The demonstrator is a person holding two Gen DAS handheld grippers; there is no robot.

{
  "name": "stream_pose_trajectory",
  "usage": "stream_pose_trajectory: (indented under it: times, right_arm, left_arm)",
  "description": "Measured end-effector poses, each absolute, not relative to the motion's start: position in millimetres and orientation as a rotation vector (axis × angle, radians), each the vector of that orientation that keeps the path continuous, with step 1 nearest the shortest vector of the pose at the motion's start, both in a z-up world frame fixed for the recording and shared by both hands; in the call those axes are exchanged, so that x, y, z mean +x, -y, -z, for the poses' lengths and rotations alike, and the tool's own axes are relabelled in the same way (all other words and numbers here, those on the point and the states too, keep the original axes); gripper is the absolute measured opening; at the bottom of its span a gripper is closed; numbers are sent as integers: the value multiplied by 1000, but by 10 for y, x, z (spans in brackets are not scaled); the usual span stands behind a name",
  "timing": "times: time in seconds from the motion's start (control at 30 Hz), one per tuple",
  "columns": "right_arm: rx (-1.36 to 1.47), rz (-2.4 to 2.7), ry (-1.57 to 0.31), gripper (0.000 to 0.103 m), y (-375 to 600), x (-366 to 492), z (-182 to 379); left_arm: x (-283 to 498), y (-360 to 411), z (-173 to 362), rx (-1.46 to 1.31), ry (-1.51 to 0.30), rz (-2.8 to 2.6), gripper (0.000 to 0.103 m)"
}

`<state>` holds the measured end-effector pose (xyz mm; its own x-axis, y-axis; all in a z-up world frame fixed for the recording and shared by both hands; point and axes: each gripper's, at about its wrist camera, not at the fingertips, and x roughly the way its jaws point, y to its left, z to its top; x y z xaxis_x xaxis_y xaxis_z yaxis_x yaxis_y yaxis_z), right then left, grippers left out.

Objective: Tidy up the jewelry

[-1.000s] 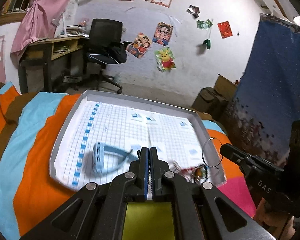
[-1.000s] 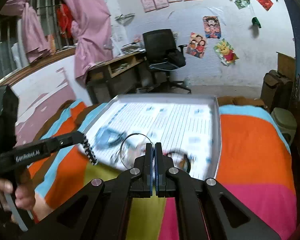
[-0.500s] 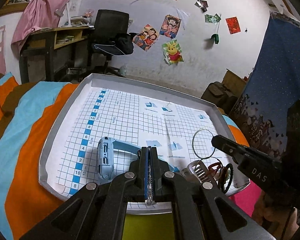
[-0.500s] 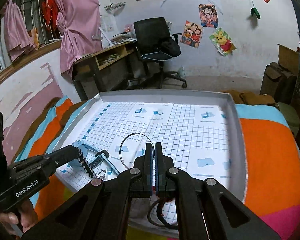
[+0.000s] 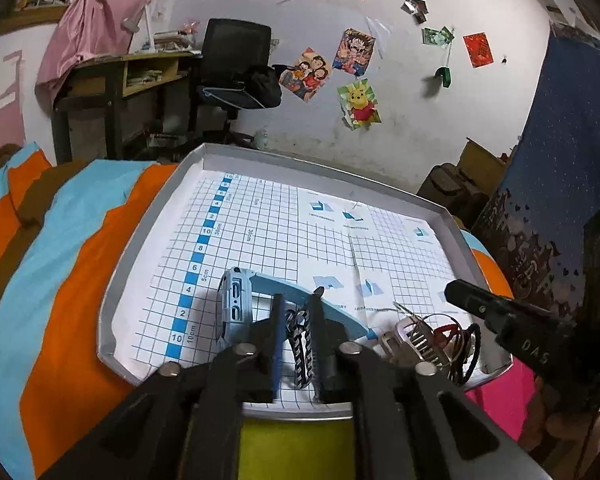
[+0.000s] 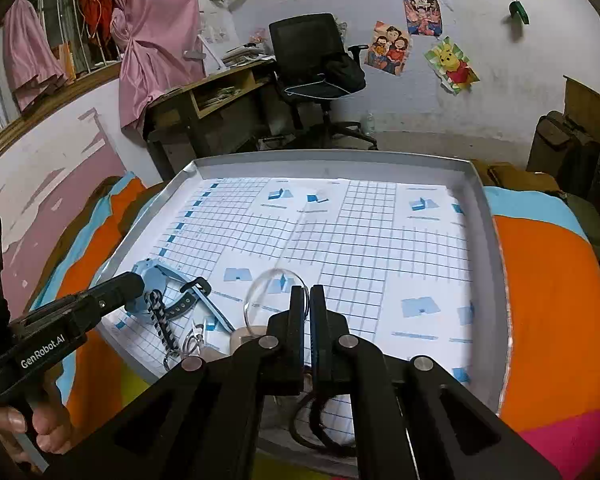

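Note:
A grey tray (image 5: 148,236) lined with grid paper lies on a striped bedspread. A light blue watch (image 5: 236,304) lies in its near left part. My left gripper (image 5: 298,312) is open, its fingers either side of a black-and-white braided bracelet (image 5: 302,356); the bracelet also shows in the right wrist view (image 6: 160,320). My right gripper (image 6: 309,300) is shut on a thin silver hoop (image 6: 260,292), held just above the tray. A pile of a silver comb clip (image 5: 420,340), rings and black hair ties (image 5: 470,360) sits near the tray's near right corner.
The striped orange, blue and pink bedspread (image 6: 548,300) surrounds the tray (image 6: 488,240). A black hair tie (image 6: 312,428) lies under my right gripper. A desk (image 6: 220,100), an office chair (image 6: 316,68) and a postered wall stand beyond the bed.
My left gripper has opened and moved forward and down over the braided bracelet. My right gripper has stayed shut on the hoop and moved closer to the tray.

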<state>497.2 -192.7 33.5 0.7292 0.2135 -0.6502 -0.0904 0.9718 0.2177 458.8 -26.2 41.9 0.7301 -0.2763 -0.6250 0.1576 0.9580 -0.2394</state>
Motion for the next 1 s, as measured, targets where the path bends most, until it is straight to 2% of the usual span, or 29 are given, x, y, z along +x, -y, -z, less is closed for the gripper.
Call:
stream_pose_trajectory:
  times: [0.17, 0.2, 0.23, 0.3, 0.37, 0.43, 0.53, 0.6, 0.73, 0.8, 1.0]
  right_arm:
    - [179, -167, -722, 7, 1980, 4889, -394]
    - [182, -165, -717, 12, 1996, 4872, -400]
    - [186, -162, -708, 16, 2013, 4842, -418]
    - [190, -155, -684, 26, 2047, 4760, -468]
    - [196, -148, -652, 26, 2095, 4646, -534]
    - [200, -145, -622, 29, 2140, 4533, -608]
    - [189, -128, -566, 40, 2178, 4322, -752]
    - [188, -123, -530, 49, 2204, 4170, -860]
    - [182, -108, -469, 61, 2232, 3873, -1061]
    - [171, -98, -433, 70, 2227, 3686, -1160]
    - [142, -90, -372, 86, 2165, 3176, -1371]
  left_arm:
    - [4426, 230, -557, -162, -662, 210, 43]
    - [4390, 218, -586, -160, -650, 202, 58]
    - [4319, 191, -636, -170, -622, 193, 67]
    - [4216, 153, -706, -188, -591, 188, 71]
    - [4117, 136, -784, -189, -574, 180, 73]
    - [4011, 113, -846, -181, -554, 170, 84]
    - [3791, 87, -956, -180, -505, 154, 99]
    - [3645, 54, -1032, -176, -463, 132, 103]
    - [3377, 41, -1178, -145, -404, 92, 103]
    - [3214, 21, -1238, -135, -374, 89, 103]
    - [2639, -67, -1351, -122, -295, 92, 103]
